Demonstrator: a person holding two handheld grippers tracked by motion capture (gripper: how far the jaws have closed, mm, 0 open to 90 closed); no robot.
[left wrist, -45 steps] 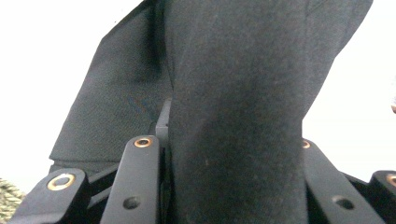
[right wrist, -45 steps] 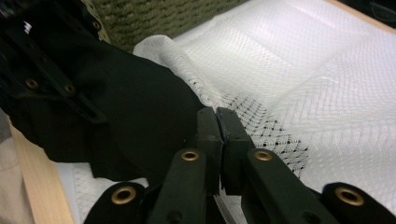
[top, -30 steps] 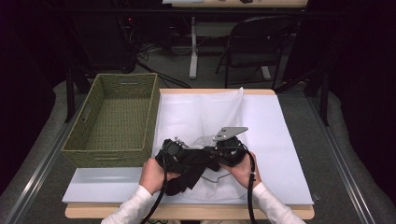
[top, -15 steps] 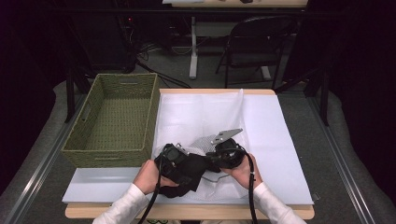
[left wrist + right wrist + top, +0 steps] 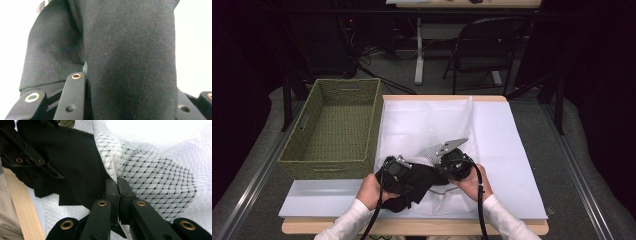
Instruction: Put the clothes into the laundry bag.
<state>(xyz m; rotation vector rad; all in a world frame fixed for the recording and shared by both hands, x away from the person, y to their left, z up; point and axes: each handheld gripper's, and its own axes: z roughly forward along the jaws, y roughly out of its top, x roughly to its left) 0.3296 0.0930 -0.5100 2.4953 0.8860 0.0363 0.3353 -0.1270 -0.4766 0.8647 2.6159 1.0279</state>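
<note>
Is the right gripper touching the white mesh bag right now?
Touching. In the right gripper view, the right gripper has its jaws pinched shut on the edge of the white mesh bag, beside the black cloth.

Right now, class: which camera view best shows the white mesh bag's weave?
The right gripper view: the white mesh bag shows its dotted weave close up. The high view shows it small beside the black cloth.

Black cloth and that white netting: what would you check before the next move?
1. Left tool holds the black cloth, jaws just been closing on it: ok.
2. Right tool pinches the white mesh bag edge: ok.
3. Bag mouth wide enough: cannot tell.
4. Cloth fully inside the bag: not ok, much lies outside.
5. Green basket empty: ok.
</note>
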